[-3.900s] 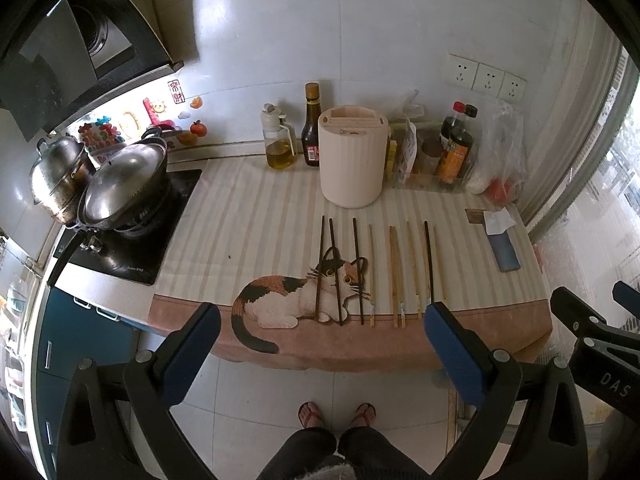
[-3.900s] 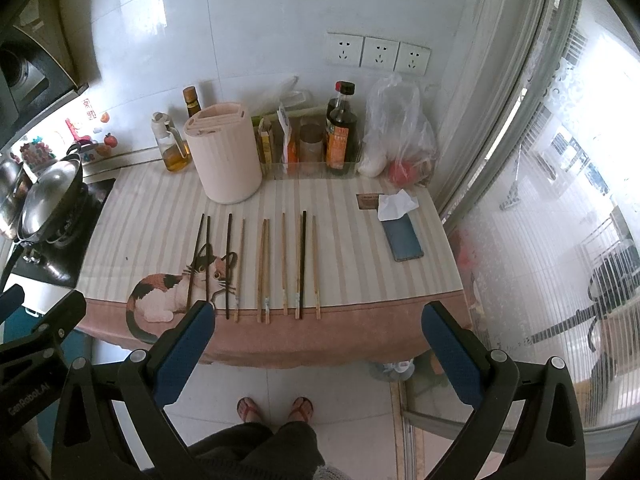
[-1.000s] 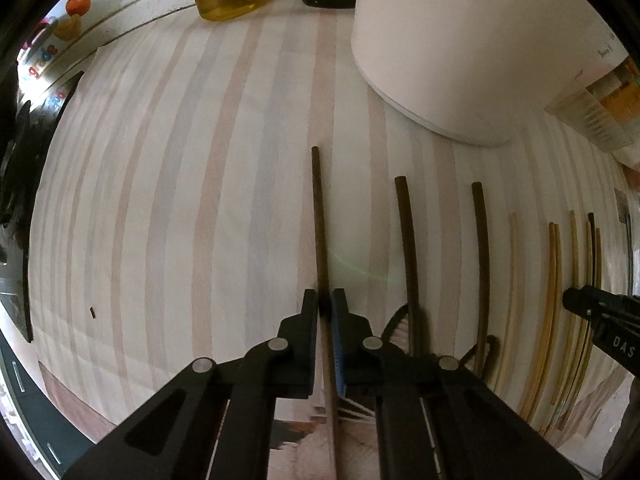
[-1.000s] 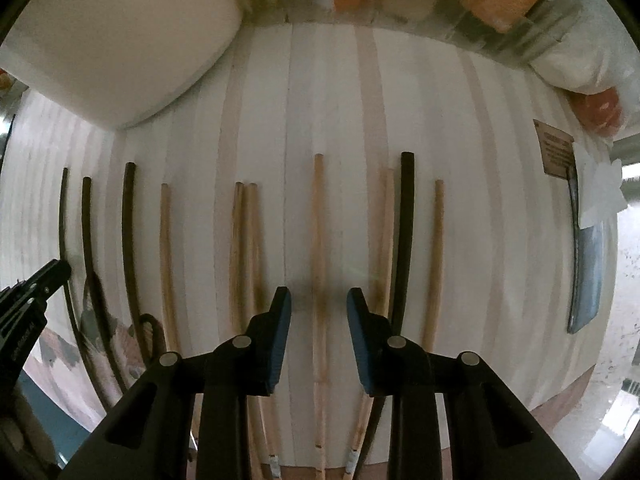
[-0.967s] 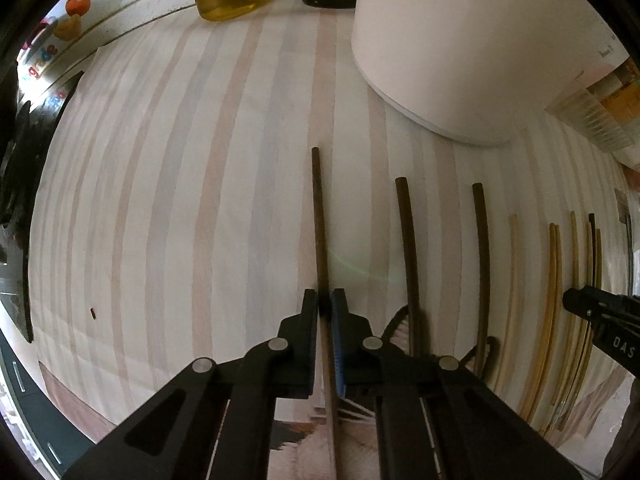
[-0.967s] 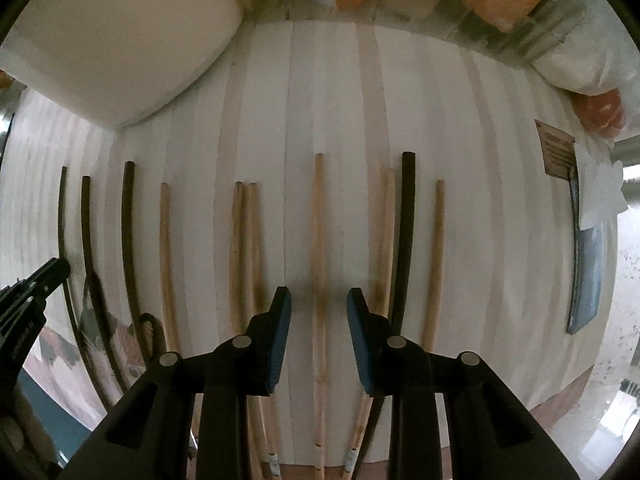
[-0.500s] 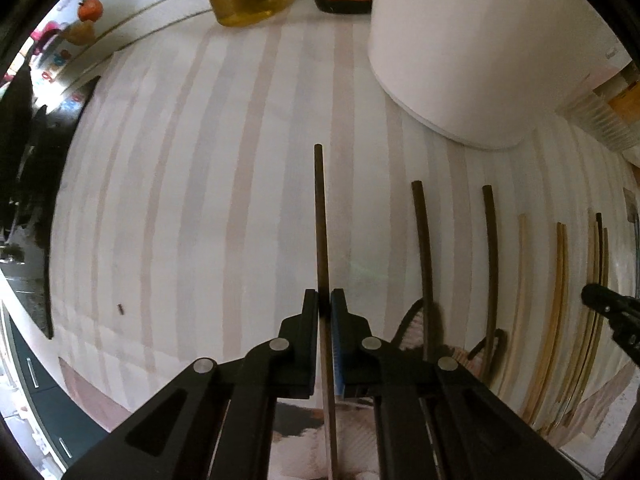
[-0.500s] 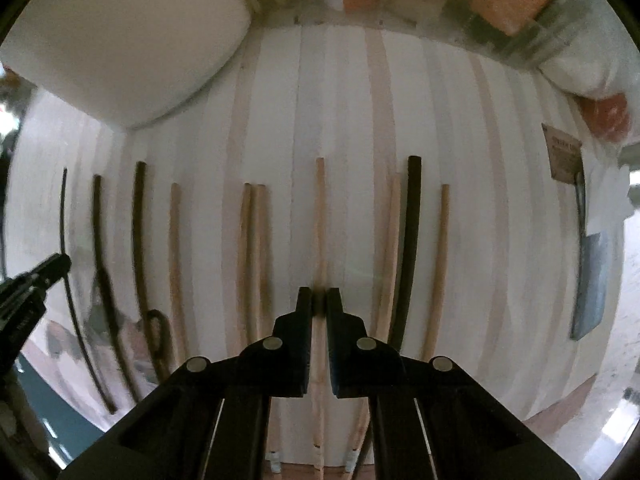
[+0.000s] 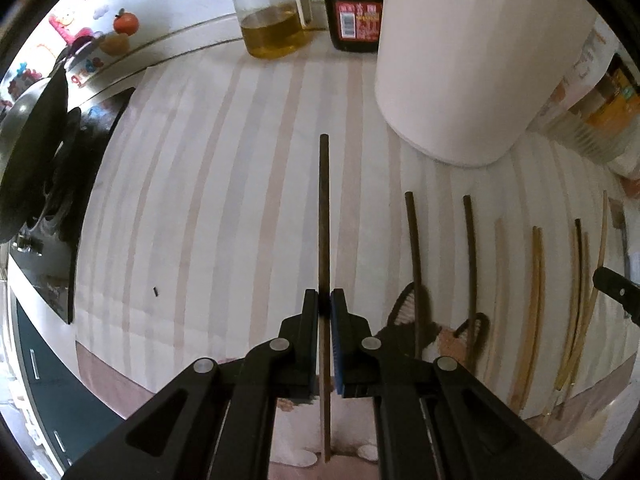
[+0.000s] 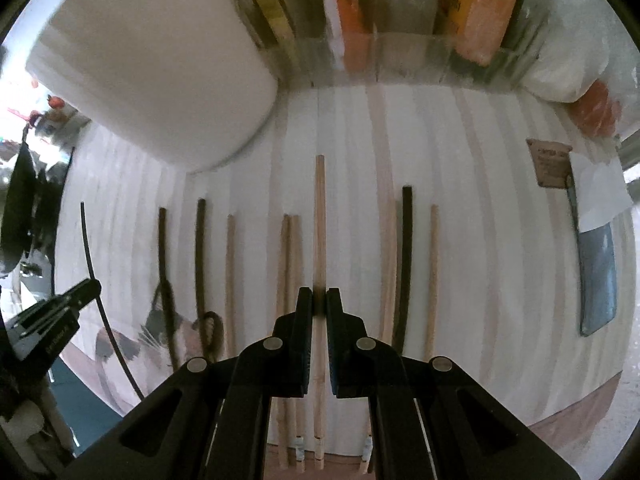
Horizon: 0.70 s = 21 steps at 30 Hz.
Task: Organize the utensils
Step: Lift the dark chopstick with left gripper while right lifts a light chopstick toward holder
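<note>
My left gripper (image 9: 324, 307) is shut on a dark brown chopstick (image 9: 324, 216) and holds it lifted above the striped mat (image 9: 200, 200). My right gripper (image 10: 319, 301) is shut on a light wooden chopstick (image 10: 319, 216), raised above the row. Several dark and light chopsticks (image 10: 407, 256) lie side by side on the mat; they also show in the left wrist view (image 9: 414, 260). A tall cream utensil holder (image 9: 472, 60) stands at the back, also in the right wrist view (image 10: 152, 64).
An oil jug (image 9: 272, 12) and a dark sauce bottle (image 9: 352, 8) stand behind the holder. A wok on a stove (image 9: 32, 152) is at the left. Condiment containers (image 10: 472, 12), a bag (image 10: 560, 72) and a blue phone (image 10: 596, 276) are at the right.
Both grippers have risen with their chopsticks, lifting them off the mat. The right gripper, open a second ago, has shut on the light chopstick.
</note>
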Motion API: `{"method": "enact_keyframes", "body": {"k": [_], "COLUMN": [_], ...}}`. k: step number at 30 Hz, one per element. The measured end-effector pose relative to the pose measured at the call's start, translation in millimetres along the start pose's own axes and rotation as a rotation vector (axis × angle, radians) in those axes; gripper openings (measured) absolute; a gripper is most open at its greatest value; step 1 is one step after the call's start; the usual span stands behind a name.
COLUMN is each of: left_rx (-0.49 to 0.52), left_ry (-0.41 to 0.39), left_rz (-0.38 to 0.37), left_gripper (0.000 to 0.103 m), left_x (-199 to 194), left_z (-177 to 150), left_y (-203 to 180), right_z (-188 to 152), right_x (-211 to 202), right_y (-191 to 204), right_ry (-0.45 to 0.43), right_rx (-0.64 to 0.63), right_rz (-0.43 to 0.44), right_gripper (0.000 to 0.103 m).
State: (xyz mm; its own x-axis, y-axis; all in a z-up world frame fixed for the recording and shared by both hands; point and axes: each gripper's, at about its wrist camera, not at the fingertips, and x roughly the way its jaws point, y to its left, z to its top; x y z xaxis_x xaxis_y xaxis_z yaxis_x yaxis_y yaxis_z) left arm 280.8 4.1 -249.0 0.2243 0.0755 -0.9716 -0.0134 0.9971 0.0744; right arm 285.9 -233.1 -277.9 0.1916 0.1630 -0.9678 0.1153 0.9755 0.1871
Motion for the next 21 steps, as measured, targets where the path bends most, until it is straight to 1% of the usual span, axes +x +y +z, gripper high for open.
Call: {"method": "enact_keyframes", "body": {"k": [2, 4, 8, 10, 13, 14, 19, 20, 21], "left_rx": [-0.013, -0.024, -0.038, -0.038, -0.049, -0.044, -0.063, -0.070, -0.076], "left_ry": [-0.023, -0.050, -0.101, -0.127, -0.172, -0.182, -0.284, -0.304, -0.323], "left_rz": [-0.006, -0.013, -0.035, -0.046, -0.064, -0.029, -0.049, -0.053, -0.057], "left_gripper": [0.004, 0.004, 0.003, 0.003, 0.003, 0.003, 0.003, 0.003, 0.003], "left_x": [-12.2, -25.7, -48.5, -59.6, -75.8, -83.3, -119.8, -127.0, -133.5], "left_z": [-4.8, -6.7, -3.6, -1.2, 6.8, 8.8, 21.5, 24.3, 29.0], "left_y": [-0.9, -2.4, -2.3, -1.5, 2.5, 3.5, 8.8, 10.4, 12.9], "right_z": [0.7, 9.5, 12.2, 22.7, 27.6, 28.6, 37.1, 38.6, 40.8], "right_x": [-10.3, -18.5, -40.1, -49.4, -68.9, -72.8, -103.0, -107.2, -116.6], "right_y": [-7.7, -10.7, -7.3, -7.8, -6.6, -4.5, 4.1, 5.7, 6.8], "right_ry": [-0.023, -0.048, -0.100, -0.125, -0.157, -0.166, -0.230, -0.246, -0.265], "right_rx": [0.004, 0.005, 0.013, 0.014, 0.015, 0.013, 0.001, 0.005, 0.003], "right_rz": [0.018, 0.032, 0.065, 0.079, 0.104, 0.111, 0.146, 0.176, 0.185], "right_gripper": [0.007, 0.007, 0.007, 0.007, 0.007, 0.007, 0.007, 0.007, 0.007]}}
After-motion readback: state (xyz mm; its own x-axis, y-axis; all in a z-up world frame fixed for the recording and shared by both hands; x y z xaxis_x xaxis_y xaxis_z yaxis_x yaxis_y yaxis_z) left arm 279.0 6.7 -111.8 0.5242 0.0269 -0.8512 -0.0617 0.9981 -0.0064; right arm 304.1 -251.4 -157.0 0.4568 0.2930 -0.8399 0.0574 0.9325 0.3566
